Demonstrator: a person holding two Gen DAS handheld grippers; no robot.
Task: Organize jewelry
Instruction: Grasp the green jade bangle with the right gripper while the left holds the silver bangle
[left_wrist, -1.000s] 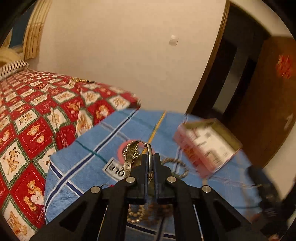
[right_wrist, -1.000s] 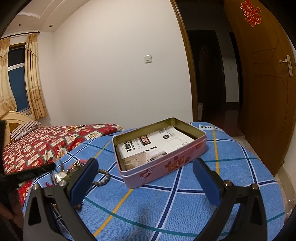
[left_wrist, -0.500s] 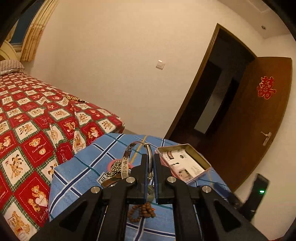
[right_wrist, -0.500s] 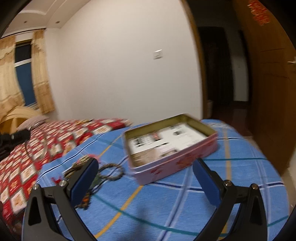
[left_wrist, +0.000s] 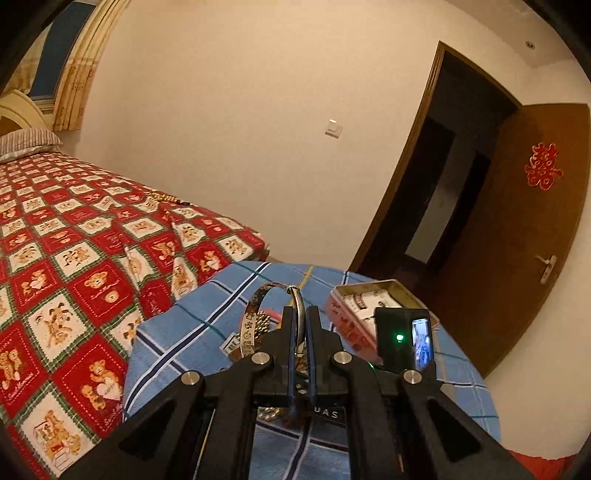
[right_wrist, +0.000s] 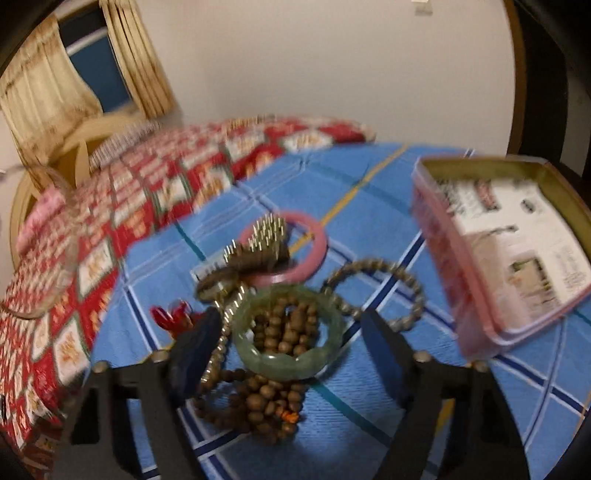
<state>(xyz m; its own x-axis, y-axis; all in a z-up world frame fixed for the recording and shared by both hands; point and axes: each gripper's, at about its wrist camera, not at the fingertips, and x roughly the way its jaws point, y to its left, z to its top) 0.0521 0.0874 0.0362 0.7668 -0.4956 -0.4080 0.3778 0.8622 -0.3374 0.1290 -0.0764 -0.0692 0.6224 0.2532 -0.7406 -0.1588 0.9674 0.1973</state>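
— On the blue checked cloth of the desk, what lies under the right tool?

— A heap of jewelry. A smooth, translucent green jade-like bangle sits on a coil of round brown wooden beads, directly between the tool's dark blue padded fingers, which stand wide apart and touch nothing. Just behind lie a glossy pink round bangle, a bunched string of small shiny metal beads and a loop of dull olive-grey beads. A small red ornament lies to the left. The view is blurred, so finer detail is lost.

— And the box?

— A shallow rectangular pink tin box with a gold-toned inner wall rests open to the right of the heap, lined with a printed white paper sheet.

— What about the left tool?

— Its black fingers are pressed together on a thin, polished silver open bangle, whose flat engraved band curves up and to the left of the tips. It is held above the desk, over the heap and left of the tin.

— Anything beside the desk?

— A bed with a red quilted bear-patterned cover, touching the cloth's left edge.
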